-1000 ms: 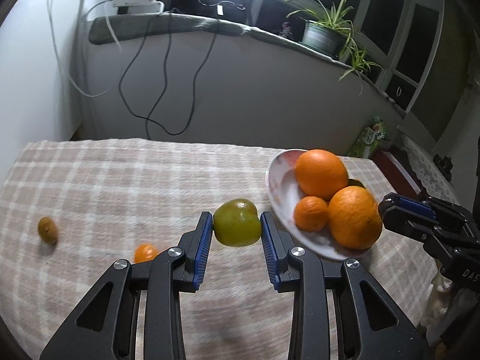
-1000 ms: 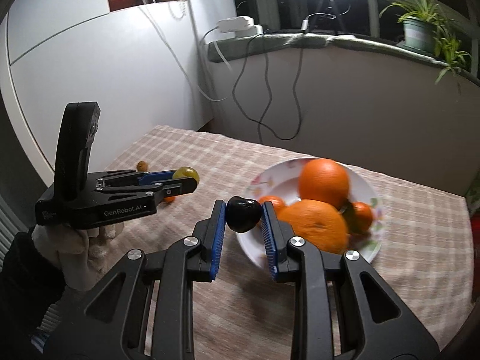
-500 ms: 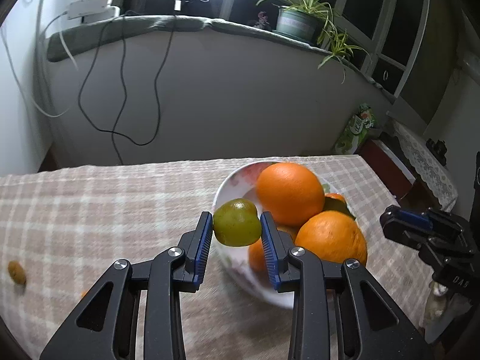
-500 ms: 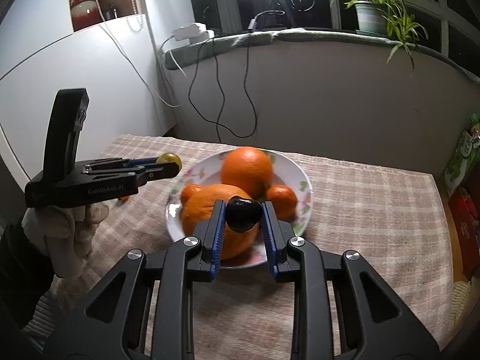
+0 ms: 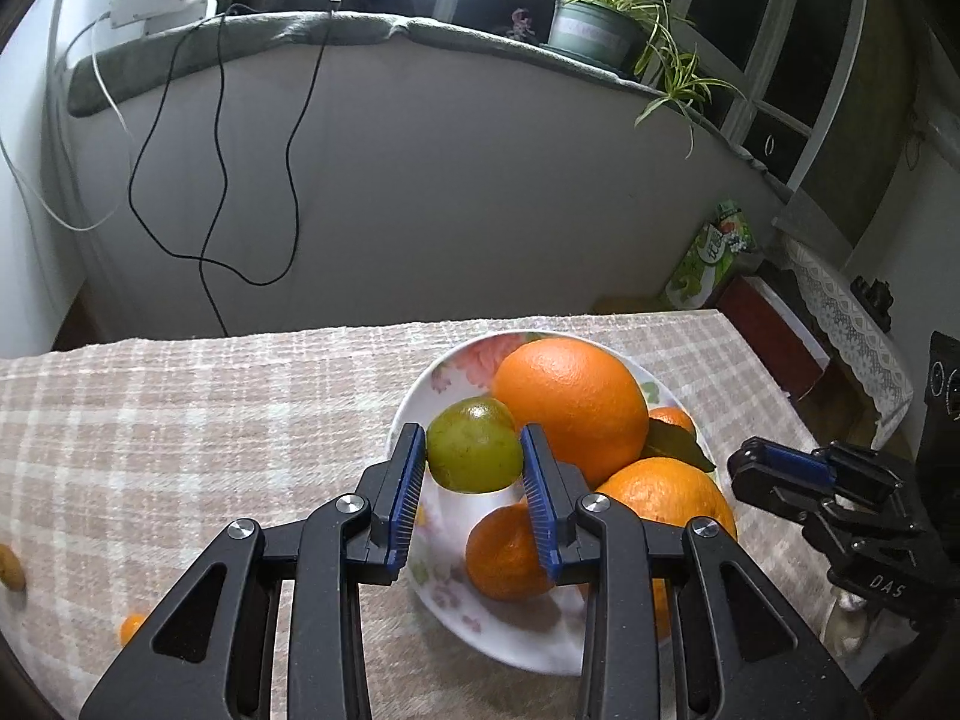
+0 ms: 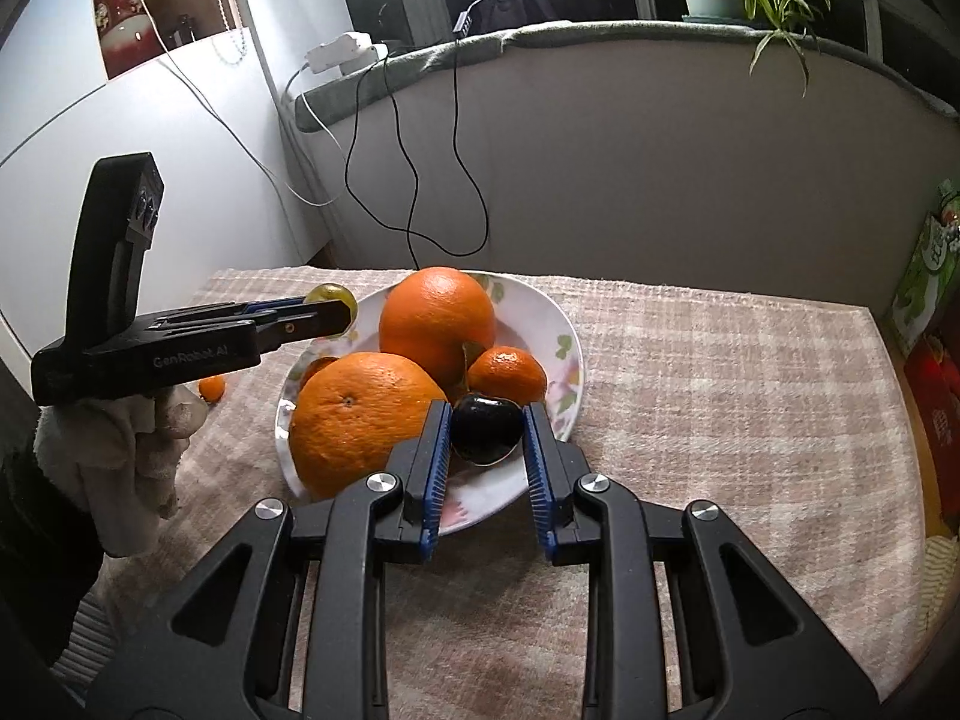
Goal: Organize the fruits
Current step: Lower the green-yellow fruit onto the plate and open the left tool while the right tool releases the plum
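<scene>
The left gripper [image 5: 474,456] pinches a green fruit [image 5: 474,453] above the 9 o'clock rim of the floral plate [image 5: 444,384]. The right gripper [image 6: 487,429] pinches a dark plum [image 6: 486,427] over the plate's 5 o'clock side, near two large oranges [image 6: 363,414] and a tangerine [image 6: 507,373]. The plate sits on the checked table [image 6: 720,396].

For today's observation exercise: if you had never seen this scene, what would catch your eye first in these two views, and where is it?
First the white flowered plate on the checked cloth, piled with two big oranges and smaller tangerines. Next the two grippers over it: the left gripper clamps a green fruit above the plate's left rim, and the right gripper clamps a dark, glossy fruit above its near edge. A small orange fruit lies loose on the cloth, far left.
</scene>
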The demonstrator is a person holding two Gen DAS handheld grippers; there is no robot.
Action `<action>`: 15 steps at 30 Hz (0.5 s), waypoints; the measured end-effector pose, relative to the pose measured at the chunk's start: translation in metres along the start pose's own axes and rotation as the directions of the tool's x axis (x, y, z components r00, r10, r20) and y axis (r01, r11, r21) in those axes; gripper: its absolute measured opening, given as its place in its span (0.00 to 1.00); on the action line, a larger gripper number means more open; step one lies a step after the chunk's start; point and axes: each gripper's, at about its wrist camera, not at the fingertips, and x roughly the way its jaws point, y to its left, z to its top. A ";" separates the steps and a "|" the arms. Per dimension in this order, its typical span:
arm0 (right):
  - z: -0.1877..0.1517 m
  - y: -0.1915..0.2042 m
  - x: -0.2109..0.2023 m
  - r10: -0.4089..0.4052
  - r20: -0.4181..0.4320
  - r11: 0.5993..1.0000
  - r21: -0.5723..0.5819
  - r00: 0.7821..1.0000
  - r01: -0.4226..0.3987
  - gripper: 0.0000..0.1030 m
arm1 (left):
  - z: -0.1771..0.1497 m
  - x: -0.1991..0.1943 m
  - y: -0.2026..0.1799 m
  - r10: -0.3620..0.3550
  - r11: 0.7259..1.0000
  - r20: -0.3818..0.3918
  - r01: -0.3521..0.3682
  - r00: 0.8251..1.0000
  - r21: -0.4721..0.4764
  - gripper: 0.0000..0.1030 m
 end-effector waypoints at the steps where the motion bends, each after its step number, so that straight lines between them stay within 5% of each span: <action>1: 0.000 0.000 0.001 0.003 -0.003 1.000 0.001 1.000 -0.003 0.24 | 0.000 0.001 0.000 -0.002 1.000 -0.001 0.002 1.000 -0.003 0.30; 15: 0.000 -0.001 0.007 0.006 -0.022 1.000 -0.002 1.000 -0.006 0.25 | 0.003 0.002 0.001 -0.007 1.000 -0.007 0.007 1.000 -0.011 0.35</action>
